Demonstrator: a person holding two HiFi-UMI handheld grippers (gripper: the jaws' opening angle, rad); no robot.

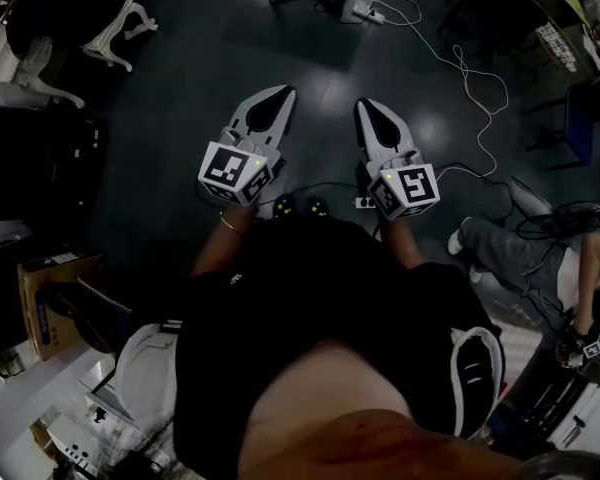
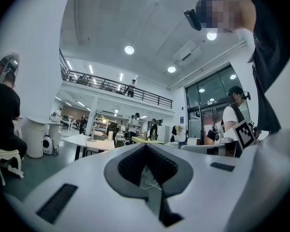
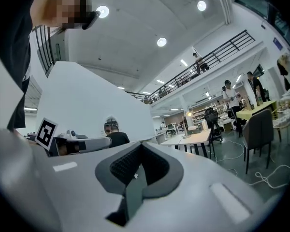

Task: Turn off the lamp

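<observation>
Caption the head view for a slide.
Person holds left hand-held gripper and right hand-held gripper level, shut and empty, above a dark floor.

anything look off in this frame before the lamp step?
Nothing is spilled or broken. One oddity: a loose white cable snakes across the dark floor ahead of the left tongs and right tongs, a likely trip hazard. Both tongs are shut and empty. The lit lamp stands on a far table.

White left gripper (image 1: 280,92), white right gripper (image 1: 366,104), black-and-white marker cubes (image 1: 232,171).
</observation>
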